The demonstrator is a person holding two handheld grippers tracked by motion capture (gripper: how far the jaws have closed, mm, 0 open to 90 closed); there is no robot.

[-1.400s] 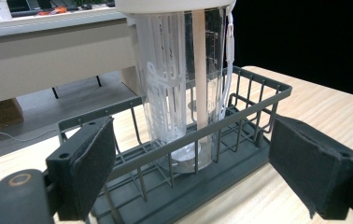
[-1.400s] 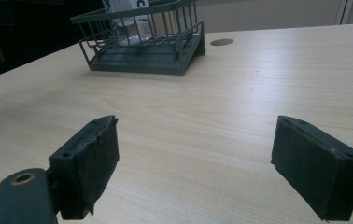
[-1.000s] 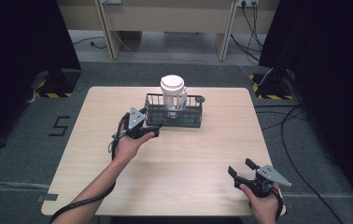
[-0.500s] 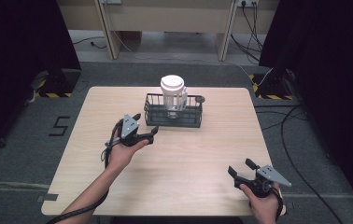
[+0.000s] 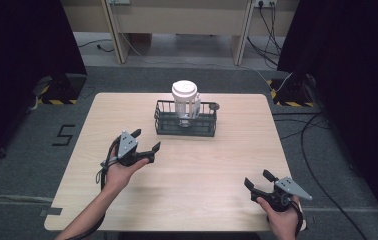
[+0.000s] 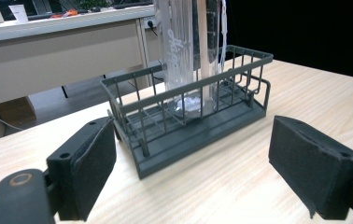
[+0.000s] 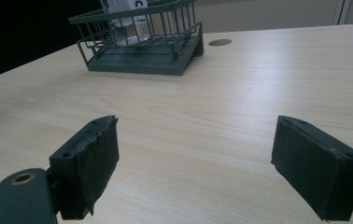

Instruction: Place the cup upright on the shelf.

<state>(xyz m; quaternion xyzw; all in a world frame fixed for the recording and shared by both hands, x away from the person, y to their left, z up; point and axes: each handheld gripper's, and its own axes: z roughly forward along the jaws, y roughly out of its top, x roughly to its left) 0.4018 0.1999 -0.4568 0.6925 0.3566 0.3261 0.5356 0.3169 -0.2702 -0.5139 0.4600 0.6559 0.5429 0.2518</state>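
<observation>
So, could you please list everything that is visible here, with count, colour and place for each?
wire basket: 1, dark grey, far middle of the table.
lidded clear jar: 1, clear with a white lid, upright inside the basket.
table: 1, light wood, centre of the room.
cable hole: 1, dark, in the tabletop beside the basket's right end.
desk: 1, beige, beyond the table.
floor mark "5": 1, black, left of the table.
left gripper: 1, black, jaws open, pointing at the basket.
right gripper: 1, black, jaws open, near the table's front right edge.
</observation>
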